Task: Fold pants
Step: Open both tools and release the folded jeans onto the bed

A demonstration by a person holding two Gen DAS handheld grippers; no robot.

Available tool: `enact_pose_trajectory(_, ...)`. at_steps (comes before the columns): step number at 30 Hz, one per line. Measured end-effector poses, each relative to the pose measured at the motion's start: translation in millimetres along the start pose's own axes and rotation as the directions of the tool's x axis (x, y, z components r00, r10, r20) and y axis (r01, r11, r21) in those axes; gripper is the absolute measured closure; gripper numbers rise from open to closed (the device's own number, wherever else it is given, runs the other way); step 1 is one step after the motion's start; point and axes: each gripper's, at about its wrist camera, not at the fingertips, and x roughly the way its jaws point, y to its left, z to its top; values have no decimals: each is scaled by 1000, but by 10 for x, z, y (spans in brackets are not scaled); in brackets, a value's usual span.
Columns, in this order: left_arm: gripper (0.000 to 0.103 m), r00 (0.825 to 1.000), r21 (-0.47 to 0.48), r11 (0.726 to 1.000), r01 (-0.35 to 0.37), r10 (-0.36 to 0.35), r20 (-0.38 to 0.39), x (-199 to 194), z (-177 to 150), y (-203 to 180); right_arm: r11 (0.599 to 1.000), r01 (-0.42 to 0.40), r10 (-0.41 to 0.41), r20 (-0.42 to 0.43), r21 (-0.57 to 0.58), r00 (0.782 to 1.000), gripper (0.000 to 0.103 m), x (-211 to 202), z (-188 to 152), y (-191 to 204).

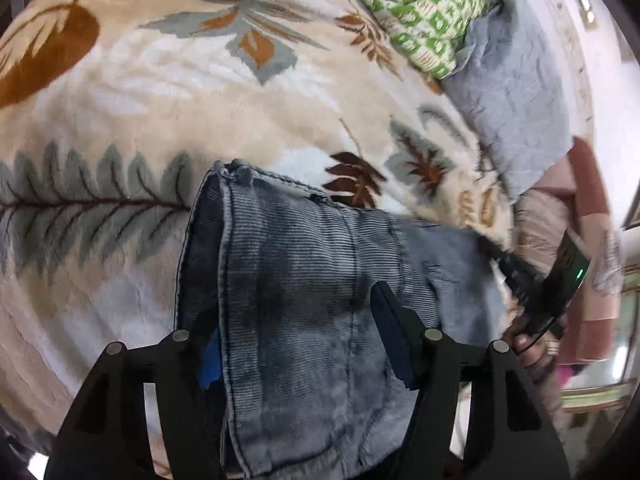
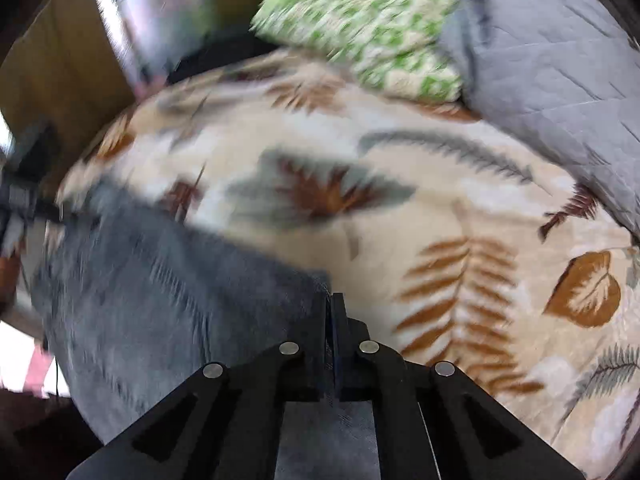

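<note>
Surface: leaf-print fleece blanket (image 1: 168, 92) | far edge: green patterned pillow (image 1: 420, 12), grey quilt (image 1: 516, 92) | blue-grey corduroy pants (image 1: 288, 264) on blanket | left gripper (image 1: 296, 344) spread wide, straddling pants | right gripper (image 2: 331, 312) clamped on pants edge, blurred

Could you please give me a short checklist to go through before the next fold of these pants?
1. Right tool closed on the pants edge: ok, jaws together with fabric between.
2. Left tool gripping the pants: not ok, jaws spread wide with fabric draped between them.
3. Blanket ahead free for laying the fold: ok.
4. Green pillow and grey quilt out of the way: ok, at the far side.
5. Layers aligned: cannot tell, right view is blurred.
</note>
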Motion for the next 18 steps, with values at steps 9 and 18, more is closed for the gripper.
enact_pose_trajectory(9, 44, 997, -36, 998, 42, -39, 65, -591, -305, 79, 974, -50, 33, 81, 223, 996, 88, -370, -270, -197)
enact_pose_trajectory(18, 36, 966, -46, 965, 257, -255, 50, -873, -1311, 77, 840, -301, 245, 179, 452, 953, 54, -1219, -1524, 4)
